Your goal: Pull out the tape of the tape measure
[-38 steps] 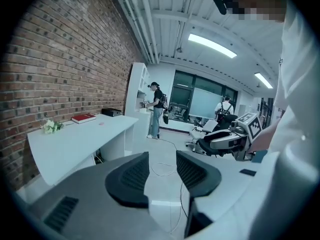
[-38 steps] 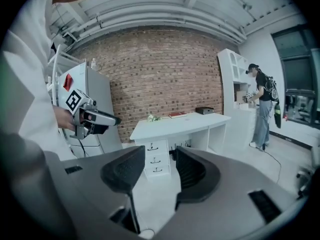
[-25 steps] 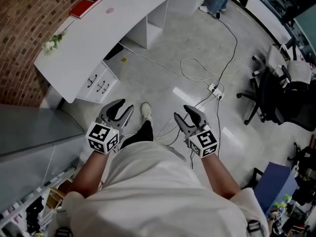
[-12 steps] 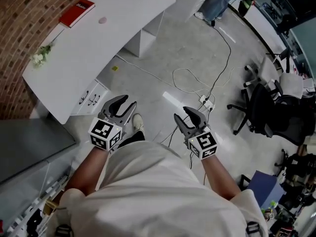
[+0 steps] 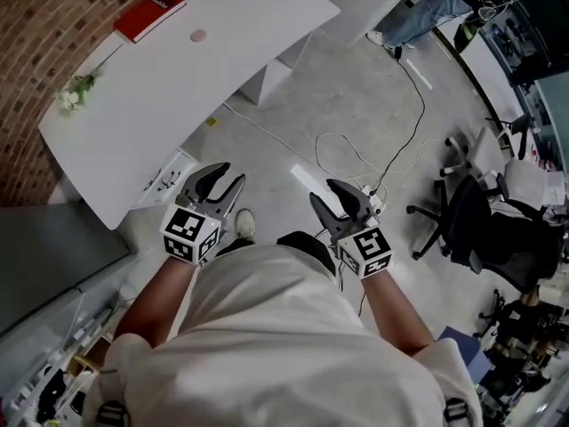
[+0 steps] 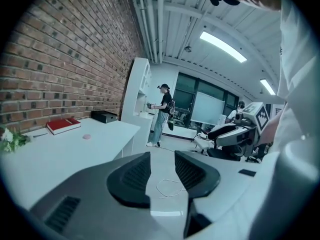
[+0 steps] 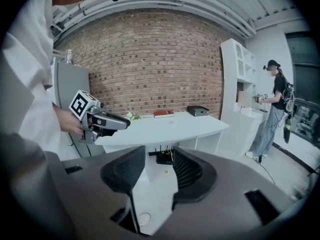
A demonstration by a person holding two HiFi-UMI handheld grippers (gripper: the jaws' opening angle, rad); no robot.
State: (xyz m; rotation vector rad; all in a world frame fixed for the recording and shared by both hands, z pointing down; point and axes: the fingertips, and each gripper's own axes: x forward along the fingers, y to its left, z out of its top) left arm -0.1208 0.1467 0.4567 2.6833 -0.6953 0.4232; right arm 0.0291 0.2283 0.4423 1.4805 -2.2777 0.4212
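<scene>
Tape measure: it shows in no view, neither on the bench nor in a gripper, so the pull is judged not yet begun.
Left gripper [image 5: 222,178]: the jaws stand partly apart and hold nothing. Only floor and a loop of cable show in the gap.
Right gripper [image 5: 327,194]: the jaws stand partly apart in the same way and are empty, with floor visible between them.
Why held so: both grippers sit side by side in front of the person's waist, apart from each other and tipped slightly down. This reads as a carrying posture, probably while the person looks for the tape measure.
Pads [image 6: 137,173]: dark, rubbery-looking and finely ribbed, set in rounded grey shells. The ribs would likely help hold a thin tape end.
Marker cubes [image 5: 189,235]: white blocks with black square patterns, one at the rear of each gripper.
Bench [image 5: 178,87]: a white, smooth, curved top set beside a rough red brick wall [image 5: 44,25].
On the bench: a flat red book [image 5: 149,13], a small pink disc [image 5: 198,36], a leafy sprig [image 5: 76,92] and a black box [image 7: 198,110], all well apart.
Floor [image 5: 356,87]: grey and polished, with patches of glare, a thin white cable [image 5: 356,149] lying in loose loops and a power strip [image 5: 378,201].
Background: black office chairs [image 5: 471,229] and another person [image 7: 272,114] standing far off.
</scene>
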